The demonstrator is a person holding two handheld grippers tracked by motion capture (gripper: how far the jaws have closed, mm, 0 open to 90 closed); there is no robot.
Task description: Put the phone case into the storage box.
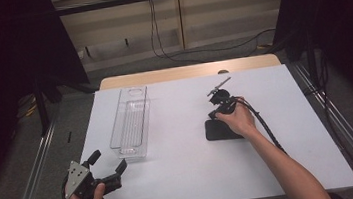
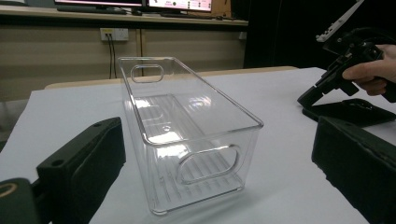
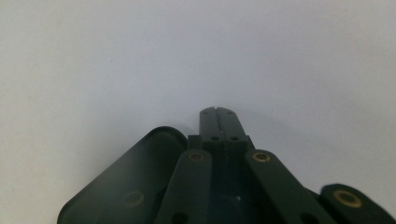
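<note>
A clear plastic bin (image 1: 131, 122) with handle cut-outs stands empty on the white table (image 1: 182, 164), left of centre. My left gripper (image 1: 108, 160) hovers at the table's near left corner, open, its jaws spread wide toward the bin's (image 2: 187, 121) near end. A flat black rounded pad (image 1: 221, 130) lies right of centre. My right gripper (image 1: 212, 116) is tilted down over the pad's far edge, tips close to the table. In the right gripper view its jaws (image 3: 216, 113) are pressed together with nothing between them, and the pad (image 3: 135, 186) lies to their left.
A wooden board (image 1: 189, 71) edges the table's far side. Metal rails (image 1: 36, 166) run along both sides of the table. Cables (image 1: 169, 55) trail on the floor beyond, with dark curtains on both sides.
</note>
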